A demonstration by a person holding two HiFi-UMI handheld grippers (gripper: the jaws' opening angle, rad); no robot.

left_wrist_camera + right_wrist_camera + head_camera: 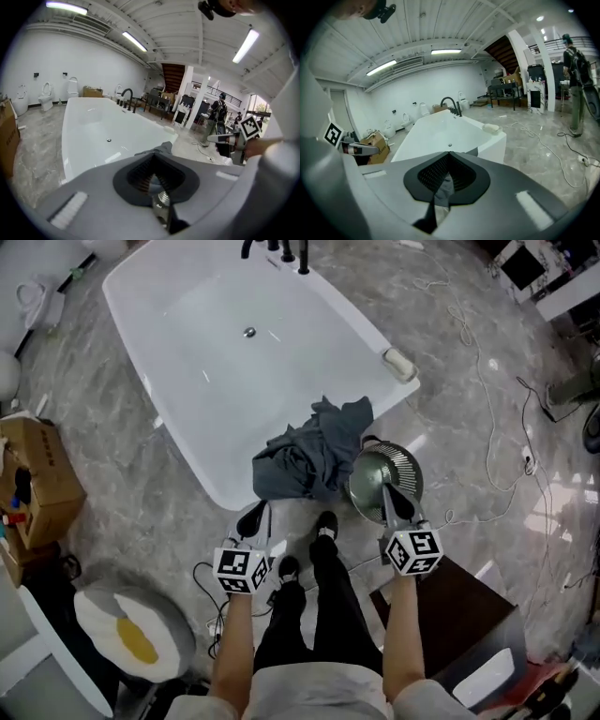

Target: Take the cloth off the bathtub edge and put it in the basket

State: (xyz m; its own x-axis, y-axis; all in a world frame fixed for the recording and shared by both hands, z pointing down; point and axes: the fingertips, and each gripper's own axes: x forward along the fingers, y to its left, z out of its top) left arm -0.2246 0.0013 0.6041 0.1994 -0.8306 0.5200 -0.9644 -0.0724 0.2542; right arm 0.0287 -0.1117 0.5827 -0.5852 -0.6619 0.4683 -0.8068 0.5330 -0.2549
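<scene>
Hanging low before the person's legs, the left tool [253,518] and the right tool [388,491] both have their jaws pressed together with nothing between them. Just past the right tool, a round metal basket [368,476] stands on the floor. Beside it the dark grey cloth [314,451] lies crumpled over the near edge of the white bathtub [234,362].

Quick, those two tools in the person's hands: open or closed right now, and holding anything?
Left tool: closed, holding nothing.
Right tool: closed, holding nothing.
</scene>
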